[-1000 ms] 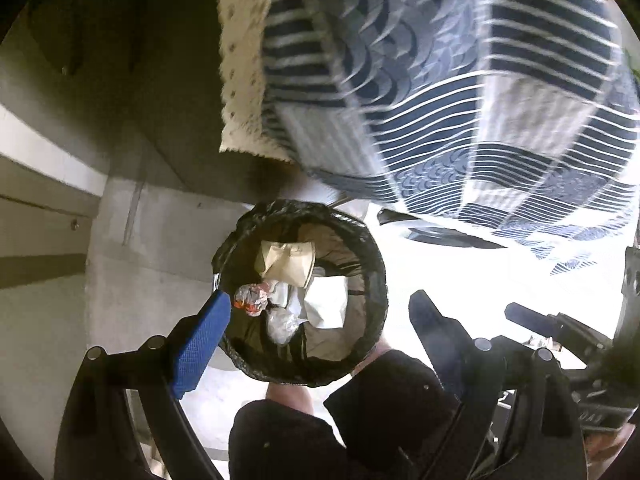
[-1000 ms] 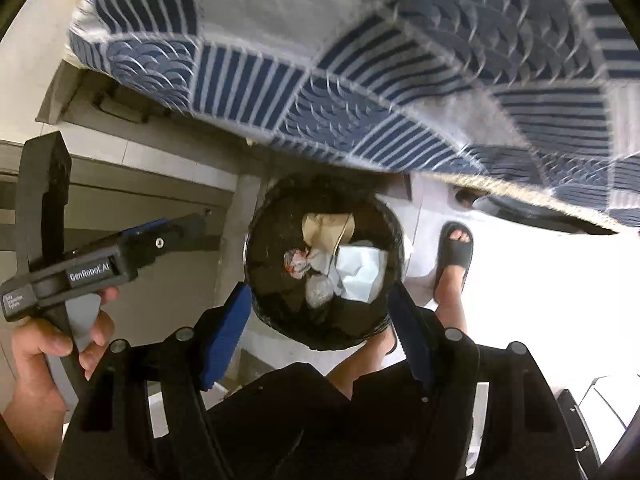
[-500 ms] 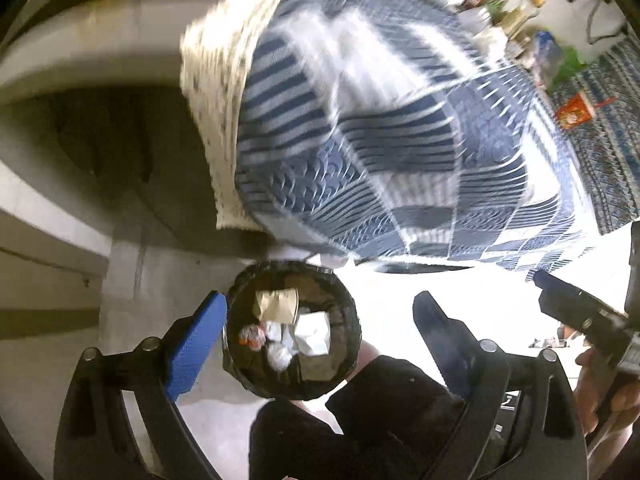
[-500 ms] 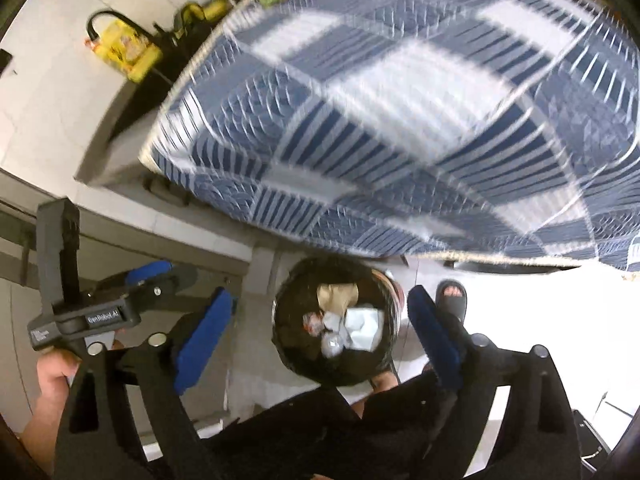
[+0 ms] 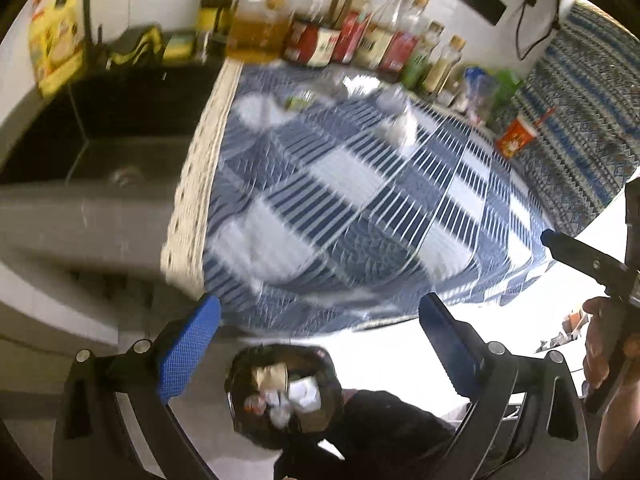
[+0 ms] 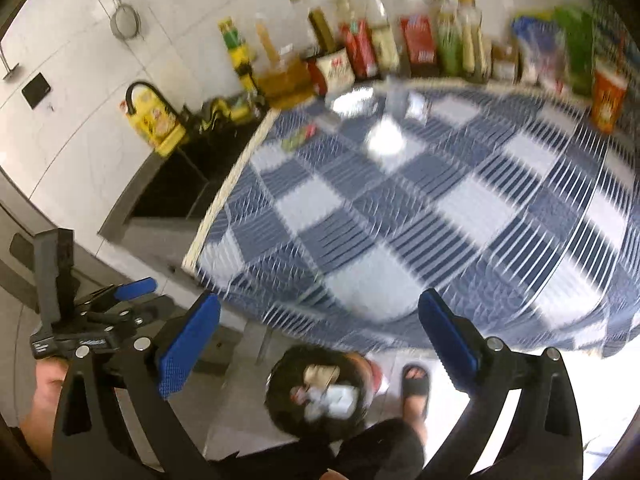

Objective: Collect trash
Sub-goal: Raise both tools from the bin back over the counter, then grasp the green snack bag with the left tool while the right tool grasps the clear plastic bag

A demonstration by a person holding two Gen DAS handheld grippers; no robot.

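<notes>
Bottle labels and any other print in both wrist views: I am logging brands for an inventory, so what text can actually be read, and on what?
None can be read.
Bottles along the wall: red and white labels, print blurred.
Yellow packet by the sink: print blurred.
Red cup: markings blurred.
Left gripper body, in the right wrist view: a small white label, too small and smeared to read.

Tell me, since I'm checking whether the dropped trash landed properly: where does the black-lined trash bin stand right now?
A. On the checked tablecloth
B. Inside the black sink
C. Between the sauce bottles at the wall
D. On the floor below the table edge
D: in both wrist views the trash bin sits on the floor under the edge of the blue checked tablecloth, with crumpled paper and wrappers inside it.
</notes>
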